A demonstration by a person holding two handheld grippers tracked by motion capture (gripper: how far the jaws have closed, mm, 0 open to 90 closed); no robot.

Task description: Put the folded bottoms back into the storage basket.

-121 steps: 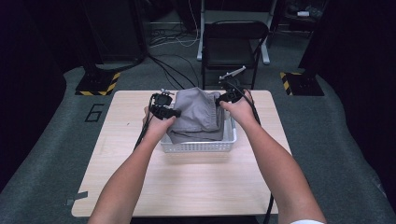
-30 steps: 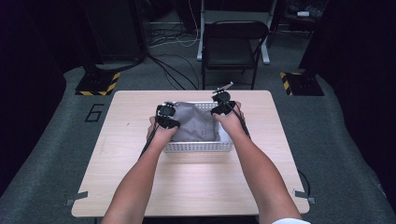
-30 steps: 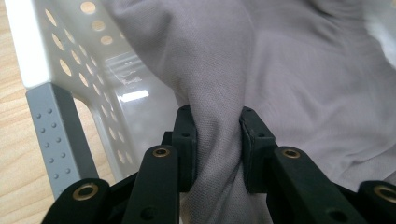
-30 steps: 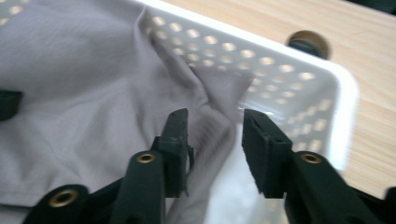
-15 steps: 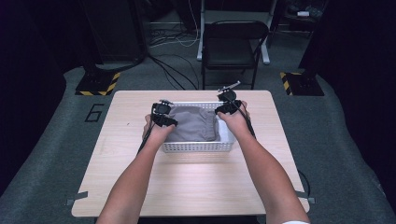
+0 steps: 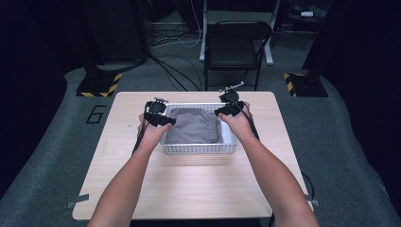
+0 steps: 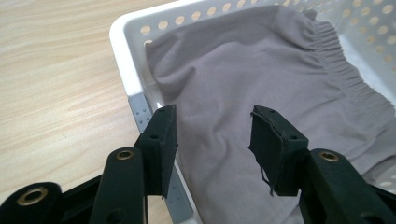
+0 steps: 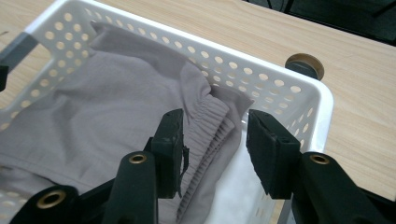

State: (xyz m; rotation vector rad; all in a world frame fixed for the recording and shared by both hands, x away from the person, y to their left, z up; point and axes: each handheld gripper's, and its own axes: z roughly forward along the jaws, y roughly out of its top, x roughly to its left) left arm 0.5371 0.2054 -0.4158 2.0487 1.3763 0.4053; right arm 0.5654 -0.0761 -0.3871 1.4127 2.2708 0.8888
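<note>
A grey folded garment (image 6: 195, 126) with an elastic waistband lies inside a white perforated basket (image 6: 198, 148) on the wooden table (image 6: 189, 184). My left gripper (image 6: 163, 119) hovers at the basket's left rim, open, with the grey cloth (image 7: 243, 79) lying below its jaws. My right gripper (image 6: 226, 111) hangs over the basket's far right corner, open, above the gathered waistband (image 8: 210, 116). In the left gripper view the gripper (image 7: 212, 135) holds nothing. The same is true of the gripper (image 8: 214, 135) in the right gripper view.
A black folding chair (image 6: 236, 42) stands behind the table. Cables run over the grey floor (image 6: 175, 71). A round brown knob (image 8: 304, 64) sits on the table just outside the basket's corner (image 8: 322, 102). Bare wood lies in front of the basket.
The garment, held up above the basket four seconds ago, now lies flat inside it. Both grippers have let go of it and drawn apart toward the basket's sides.
</note>
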